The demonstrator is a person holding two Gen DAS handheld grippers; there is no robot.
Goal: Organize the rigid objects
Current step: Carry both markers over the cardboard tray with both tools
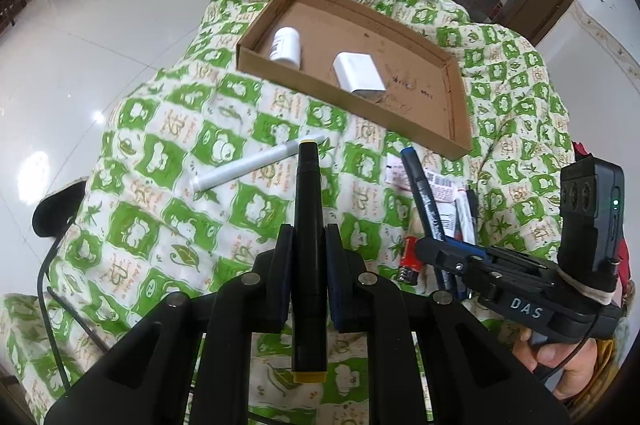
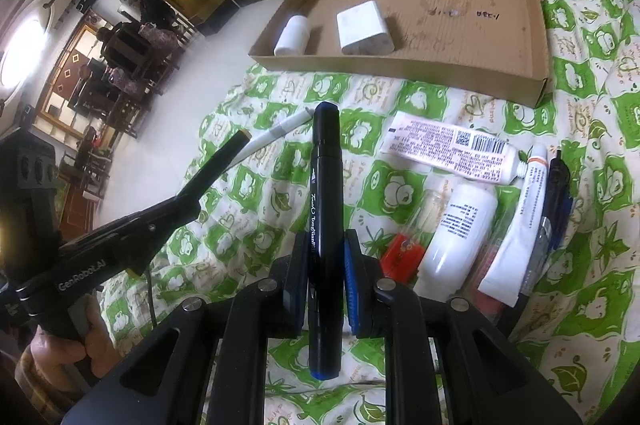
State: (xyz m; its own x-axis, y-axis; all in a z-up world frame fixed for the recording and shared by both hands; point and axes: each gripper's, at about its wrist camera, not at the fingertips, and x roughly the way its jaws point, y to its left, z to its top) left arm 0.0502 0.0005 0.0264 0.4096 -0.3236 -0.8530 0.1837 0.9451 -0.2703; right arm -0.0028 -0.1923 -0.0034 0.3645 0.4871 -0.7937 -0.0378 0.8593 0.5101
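Two grippers, each clamped on a marker above the green-patterned cloth [image 1: 160,153].
Left gripper [image 1: 309,249] grips the yellow-capped marker [image 1: 308,225]; right gripper [image 2: 326,257] grips the blue-capped marker [image 2: 326,193]; cardboard tray [image 2: 536,37] beyond.

Cardboard tray [image 2: 536,25]: matt brown corrugated board, scuffed and ink-marked inside. Tablecloth [image 1: 168,161]: soft printed cotton, green-and-cream, wrinkled. Yellow-capped marker [image 1: 308,225] and blue-capped marker [image 2: 326,225]: smooth black plastic, slight sheen. White bottle [image 2: 456,229]: glossy plastic. Ointment tube [image 2: 448,145]: printed, soft, creased. Floor [image 1: 100,37]: polished, reflective tile.
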